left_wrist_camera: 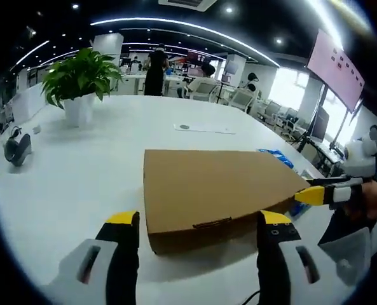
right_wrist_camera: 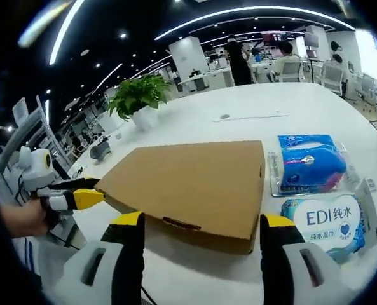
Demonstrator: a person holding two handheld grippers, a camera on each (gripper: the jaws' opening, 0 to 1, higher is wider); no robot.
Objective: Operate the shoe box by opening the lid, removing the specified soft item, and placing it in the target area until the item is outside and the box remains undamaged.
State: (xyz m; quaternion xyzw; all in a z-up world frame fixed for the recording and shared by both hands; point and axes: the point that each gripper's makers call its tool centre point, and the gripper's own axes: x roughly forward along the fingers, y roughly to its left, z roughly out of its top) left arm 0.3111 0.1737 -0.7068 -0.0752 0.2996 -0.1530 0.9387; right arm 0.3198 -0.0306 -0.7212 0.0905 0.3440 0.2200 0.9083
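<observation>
A brown cardboard shoe box (left_wrist_camera: 220,184) lies flat on the white table (left_wrist_camera: 80,190) with its lid down. In the left gripper view its front edge sits between the wide-apart jaws of my left gripper (left_wrist_camera: 198,219), which is open and holds nothing. My right gripper (left_wrist_camera: 315,194) reaches in from the right, its yellow tip at the box's right corner. In the right gripper view the box (right_wrist_camera: 194,178) lies just ahead of my open right gripper (right_wrist_camera: 202,221), and my left gripper (right_wrist_camera: 81,198) touches the box's left corner.
Two blue packs of tissues (right_wrist_camera: 309,162) and wet wipes (right_wrist_camera: 325,222) lie right of the box. A potted plant (left_wrist_camera: 80,79), a grey device (left_wrist_camera: 16,149) and a paper sheet (left_wrist_camera: 204,128) sit further back. People work at desks (left_wrist_camera: 201,86) beyond the table.
</observation>
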